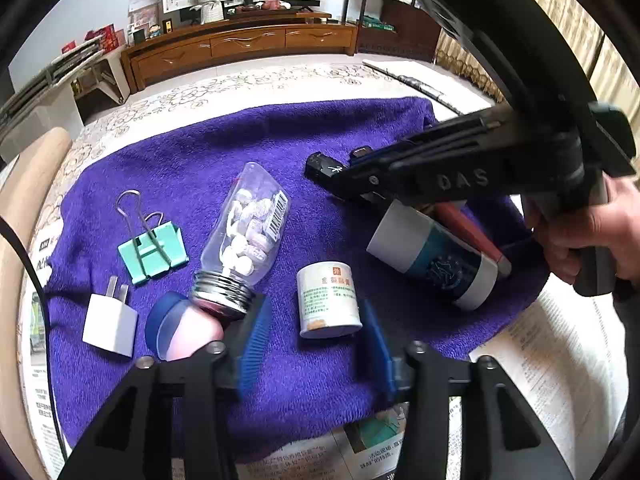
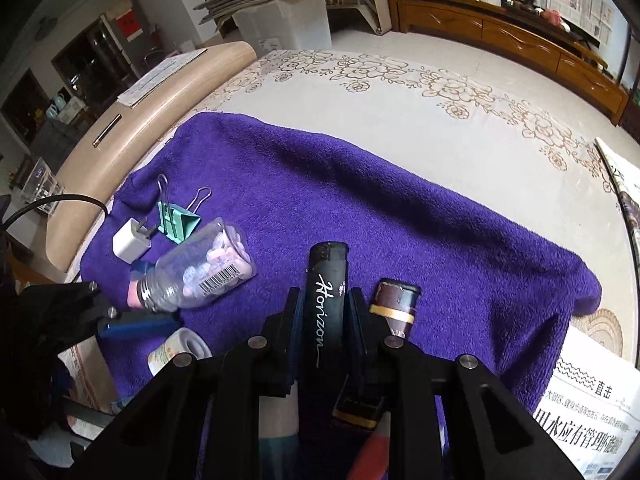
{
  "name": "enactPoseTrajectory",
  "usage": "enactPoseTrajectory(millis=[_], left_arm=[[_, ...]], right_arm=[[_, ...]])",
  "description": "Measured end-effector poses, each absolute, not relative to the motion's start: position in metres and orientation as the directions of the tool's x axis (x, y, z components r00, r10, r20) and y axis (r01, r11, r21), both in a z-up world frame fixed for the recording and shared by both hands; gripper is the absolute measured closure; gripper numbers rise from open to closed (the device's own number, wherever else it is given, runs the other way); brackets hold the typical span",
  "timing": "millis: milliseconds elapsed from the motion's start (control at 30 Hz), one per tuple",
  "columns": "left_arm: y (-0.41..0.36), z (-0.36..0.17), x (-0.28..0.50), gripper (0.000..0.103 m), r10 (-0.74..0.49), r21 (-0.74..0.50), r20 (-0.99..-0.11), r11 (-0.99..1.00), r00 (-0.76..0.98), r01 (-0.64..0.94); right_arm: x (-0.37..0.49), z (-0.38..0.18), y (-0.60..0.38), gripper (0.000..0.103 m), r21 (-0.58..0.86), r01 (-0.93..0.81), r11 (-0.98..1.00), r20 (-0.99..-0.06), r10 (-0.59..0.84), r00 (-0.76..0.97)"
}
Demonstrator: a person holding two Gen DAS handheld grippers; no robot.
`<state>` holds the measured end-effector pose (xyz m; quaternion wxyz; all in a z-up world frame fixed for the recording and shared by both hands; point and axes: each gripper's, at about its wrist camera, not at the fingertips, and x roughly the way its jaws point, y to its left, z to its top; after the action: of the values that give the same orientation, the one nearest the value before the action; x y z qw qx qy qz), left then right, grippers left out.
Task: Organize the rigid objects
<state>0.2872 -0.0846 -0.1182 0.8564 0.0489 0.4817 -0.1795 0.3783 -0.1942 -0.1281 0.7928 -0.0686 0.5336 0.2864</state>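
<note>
Sorting barely begun: right gripper [image 2: 326,320] pinches black lighter [image 2: 325,304], left gripper [image 1: 312,344] spread, pill bottle [image 1: 248,232], binder clip [image 1: 154,248], charger plug [image 1: 110,326] still scattered.

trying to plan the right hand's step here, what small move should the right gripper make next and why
Probably lift the black Horizon lighter a little off the purple towel. The right gripper is shut on it, pads on both sides. Then it could go into the cup lying on its side, which already holds other items. The left gripper is open and holds nothing.
</note>
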Motion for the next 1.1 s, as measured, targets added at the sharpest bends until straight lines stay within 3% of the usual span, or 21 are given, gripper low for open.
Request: enactPoseTrajectory(millis=[67,233,333,433,467,500,567,733,900,1100], left_arm=[[-0.083,-0.116,0.284,0.040,-0.273,-0.097,-0.835,0.928,0.477,0.360],[-0.077,-0.104,0.270,0.038,-0.297,-0.119,-0.810,0.927,0.505,0.355],[-0.072,-0.093,0.257,0.029,-0.313,-0.135,-0.791,0.928,0.526,0.348],[-0.064,-0.081,0.242,0.011,-0.304,-0.134,-0.773,0.936,0.557,0.326],[-0.062,-0.080,0.239,0.000,-0.296,-0.132,-0.772,0.940,0.562,0.315],[-0.058,-0.077,0.234,0.000,-0.275,-0.124,-0.773,0.949,0.572,0.290],[-0.051,-0.071,0.222,0.000,-0.203,-0.092,-0.762,0.974,0.615,0.208],[-0.031,-0.062,0.198,0.000,-0.195,-0.146,-0.753,0.981,0.628,0.130],[-0.024,-0.049,0.173,0.000,-0.086,-0.055,-0.746,0.996,0.660,0.068],[-0.014,-0.027,0.145,0.000,-0.101,-0.085,-0.749,0.995,0.655,0.057]], right_arm=[[0.375,-0.127,-0.197,0.075,0.200,-0.534,0.822,-0.883,0.388,0.266],[0.364,-0.113,-0.201,0.069,0.195,-0.534,0.823,-0.871,0.396,0.292],[0.351,-0.095,-0.209,0.065,0.199,-0.512,0.836,-0.854,0.404,0.328],[0.332,-0.077,-0.215,0.045,0.194,-0.480,0.855,-0.837,0.400,0.374],[0.323,-0.071,-0.218,0.034,0.189,-0.465,0.865,-0.832,0.393,0.392],[0.313,-0.065,-0.220,0.028,0.181,-0.444,0.878,-0.829,0.379,0.411],[0.295,-0.059,-0.225,0.000,0.150,-0.376,0.914,-0.830,0.323,0.454],[0.243,-0.057,-0.225,0.000,0.099,-0.240,0.966,-0.840,0.210,0.500],[0.199,-0.057,-0.225,0.000,0.080,-0.168,0.983,-0.857,0.154,0.492],[0.153,-0.033,-0.228,0.000,0.038,-0.090,0.995,-0.851,0.080,0.519]])
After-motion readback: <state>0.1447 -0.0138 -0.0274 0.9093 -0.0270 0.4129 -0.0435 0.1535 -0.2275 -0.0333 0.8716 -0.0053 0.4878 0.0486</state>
